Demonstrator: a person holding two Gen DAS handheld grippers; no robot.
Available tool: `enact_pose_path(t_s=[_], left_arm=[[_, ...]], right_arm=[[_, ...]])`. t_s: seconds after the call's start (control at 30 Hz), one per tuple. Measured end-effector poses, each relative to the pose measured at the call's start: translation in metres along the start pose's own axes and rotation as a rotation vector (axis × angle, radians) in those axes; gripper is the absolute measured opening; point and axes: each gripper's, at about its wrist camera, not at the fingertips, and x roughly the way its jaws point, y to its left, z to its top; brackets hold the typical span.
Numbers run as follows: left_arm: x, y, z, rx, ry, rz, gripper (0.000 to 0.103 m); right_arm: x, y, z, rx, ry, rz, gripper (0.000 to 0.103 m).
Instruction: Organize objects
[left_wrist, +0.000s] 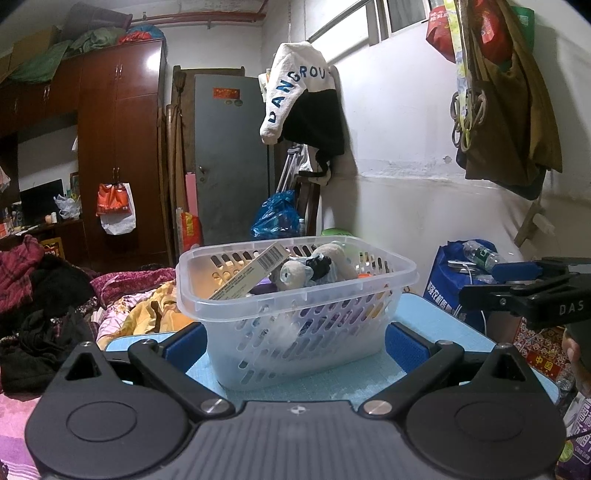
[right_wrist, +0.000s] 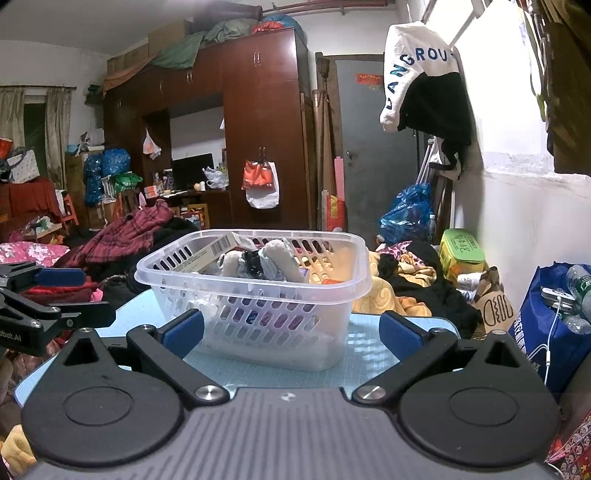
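A clear plastic basket stands on a small light-blue table. It holds a plush toy, a long box with a barcode and other small items. My left gripper is open and empty, its blue pads on either side of the basket's near end. In the right wrist view the same basket with the plush toy and the box sits on the table. My right gripper is open and empty, just in front of it.
A bed with piled clothes lies behind and left of the table. A blue bag with bottles stands at the right by the wall. A green-lidded box sits on the bedding. A wardrobe and grey door are behind.
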Motion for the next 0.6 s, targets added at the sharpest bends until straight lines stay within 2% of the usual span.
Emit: enact_pose_path(t_s=[0.6], left_arm=[[0.0022,-0.0004,-0.0015,-0.001,0.003,0.001,0.103]], right_arm=[[-0.0009,-0.0002,0.0014,0.0,-0.003,-0.001,0.103]])
